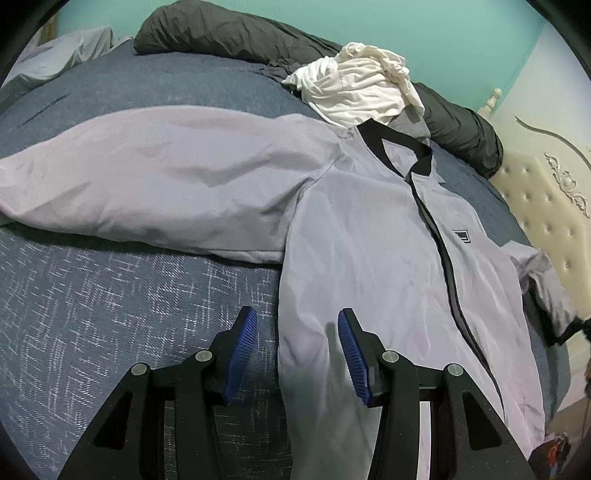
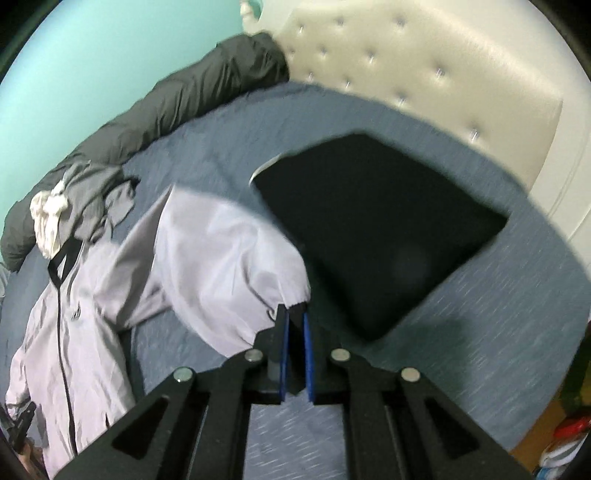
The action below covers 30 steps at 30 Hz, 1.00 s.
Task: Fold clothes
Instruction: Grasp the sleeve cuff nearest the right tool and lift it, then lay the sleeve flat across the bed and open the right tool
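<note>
Spread flat across the blue bed cover (image 1: 110, 314), ahead of and under both tools: the pale grey jacket (image 1: 369, 240), front up, zip closed, collar at the far end, one sleeve (image 1: 147, 177) stretched out to the far left of the left gripper (image 1: 297, 326). Piled past the collar, well ahead of that gripper: crumpled white and grey clothes (image 1: 362, 85) against a dark rolled duvet (image 1: 229, 29). Just ahead and right of the right gripper (image 2: 294, 314): a black folded item (image 2: 376, 229), lying close to the raised sleeve end. Clamped between the right gripper's blue pads (image 2: 283, 350): the cuff (image 2: 291, 304) of the other sleeve (image 2: 221, 258), lifted clear of the bed, jaws almost fully together on a thin pinch of fabric. Left gripper about half open, holding nothing, straddling the jacket's side edge near the hem, one pad over bare cover, the other over grey cloth. Likely trouble: slippery fabric sliding out of so small a pinch mid-swing; the body dragging off square with nothing pinning it, given the left tool's open stance; the sleeve landing twisted or bunched instead of flat across the chest; the cuff brushing the black item and pulling it askew. Heavy blur in the right view, so exact depth of the bite unclear.
</note>
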### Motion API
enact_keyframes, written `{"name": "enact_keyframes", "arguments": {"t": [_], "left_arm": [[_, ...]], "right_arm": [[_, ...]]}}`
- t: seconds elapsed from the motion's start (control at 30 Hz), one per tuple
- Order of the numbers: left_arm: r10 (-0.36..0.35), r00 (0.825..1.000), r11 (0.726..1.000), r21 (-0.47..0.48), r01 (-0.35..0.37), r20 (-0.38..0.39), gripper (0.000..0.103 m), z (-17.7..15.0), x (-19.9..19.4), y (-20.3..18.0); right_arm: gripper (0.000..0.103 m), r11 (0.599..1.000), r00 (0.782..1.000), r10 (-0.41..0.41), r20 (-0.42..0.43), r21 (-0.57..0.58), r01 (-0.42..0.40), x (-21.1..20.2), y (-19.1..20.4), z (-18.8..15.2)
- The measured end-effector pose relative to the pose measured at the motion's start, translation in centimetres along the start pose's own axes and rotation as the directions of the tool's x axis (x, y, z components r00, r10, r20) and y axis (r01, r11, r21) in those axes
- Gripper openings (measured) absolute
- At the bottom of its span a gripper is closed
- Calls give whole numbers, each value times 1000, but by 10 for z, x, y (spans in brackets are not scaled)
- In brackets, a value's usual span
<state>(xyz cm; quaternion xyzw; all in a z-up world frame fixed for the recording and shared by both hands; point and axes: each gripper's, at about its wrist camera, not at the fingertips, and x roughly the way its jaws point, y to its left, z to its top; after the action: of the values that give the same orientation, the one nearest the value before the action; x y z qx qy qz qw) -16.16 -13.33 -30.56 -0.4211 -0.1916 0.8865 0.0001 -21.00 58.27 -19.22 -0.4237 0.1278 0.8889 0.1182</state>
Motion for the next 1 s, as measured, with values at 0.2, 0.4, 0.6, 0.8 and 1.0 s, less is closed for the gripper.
{"name": "enact_keyframes", "arguments": {"t": [0.2,0.4,0.6,0.8,1.0], "left_arm": [[22,1000,1000,8,-22,9,50,-1,-1,-6],[48,999,999,18,-48,21,50,-1,-6,-8],[70,997,997,27,-71,14,50,-3,-1,-12],[81,997,996,47,-80,-3,50,-6,6,-14],[74,997,996,57,-74,-2,50,-3,7,-16]], "right_arm": [[6,998,997,-52,53,-29,54,-22,-31,55],[6,989,993,-113,29,-94,115,-19,-54,88],[6,963,966,-246,-84,-134,234,23,-81,87],[7,918,913,-379,-151,-182,351,83,-94,58],[27,838,867,-499,3,-252,483,72,-60,59]]}}
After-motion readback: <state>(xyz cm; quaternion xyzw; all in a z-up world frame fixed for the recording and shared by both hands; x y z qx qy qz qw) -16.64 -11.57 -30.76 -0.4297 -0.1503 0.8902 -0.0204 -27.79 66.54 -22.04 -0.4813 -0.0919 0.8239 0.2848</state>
